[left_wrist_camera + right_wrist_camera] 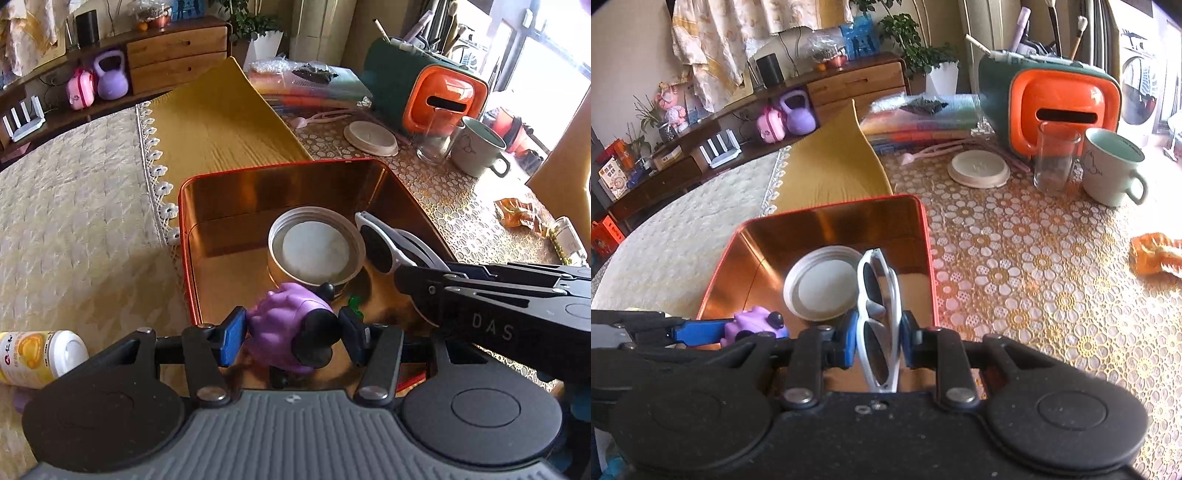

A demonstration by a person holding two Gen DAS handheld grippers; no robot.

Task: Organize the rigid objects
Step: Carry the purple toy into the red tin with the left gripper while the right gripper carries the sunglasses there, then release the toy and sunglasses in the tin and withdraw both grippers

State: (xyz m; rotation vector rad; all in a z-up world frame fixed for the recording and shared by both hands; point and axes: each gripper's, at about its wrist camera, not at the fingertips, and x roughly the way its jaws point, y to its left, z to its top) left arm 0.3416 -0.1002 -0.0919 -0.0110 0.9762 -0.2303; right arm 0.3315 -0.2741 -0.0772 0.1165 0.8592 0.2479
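A red-rimmed tin box [280, 184] with a shiny copper inside stands on the table; it also shows in the right wrist view [827, 229]. A round white lid [316, 251] lies in it. My left gripper [293, 332] is shut on a purple toy [284, 325] with black wheels, held over the box's near edge. My right gripper [879, 341] is shut on white sunglasses [881, 306] with dark lenses, held over the box's right side. The sunglasses [388, 240] and right gripper also show in the left wrist view, and the purple toy [757, 323] in the right wrist view.
A yellow-labelled bottle [37, 356] lies on the quilted cloth at left. A mustard cloth [218, 122] lies behind the box. On the lace tablecloth: a white plate [979, 168], a glass [1054, 160], a mug [1112, 166], an orange-green case [1060, 96], an orange wrapper [1156, 253].
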